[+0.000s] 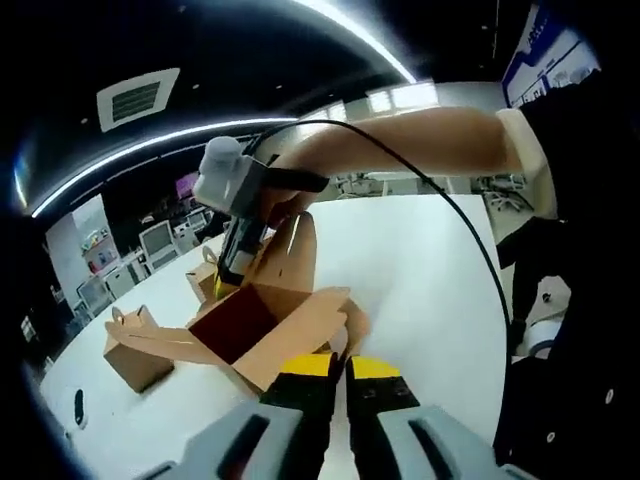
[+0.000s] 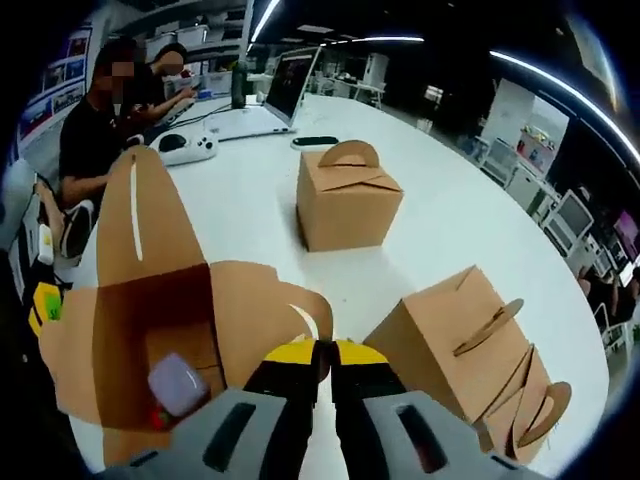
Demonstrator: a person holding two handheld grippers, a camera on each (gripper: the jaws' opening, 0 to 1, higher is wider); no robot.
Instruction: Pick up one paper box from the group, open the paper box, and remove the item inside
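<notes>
one box (image 2: 150, 330) is found already opened on the worktop (image 2: 440, 220), flaps spread; a small lilac item (image 2: 178, 385) is seen inside, not yet removed. the left claw (image 1: 338, 368) and right claw (image 2: 325, 353) are pressed together, pinching flap edges.

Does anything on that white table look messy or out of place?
Just one thing: the opened paper box has its flaps splayed wide, with a small lilac item lying inside. The two closed boxes sit neatly shut. Nothing is spilled.
</notes>
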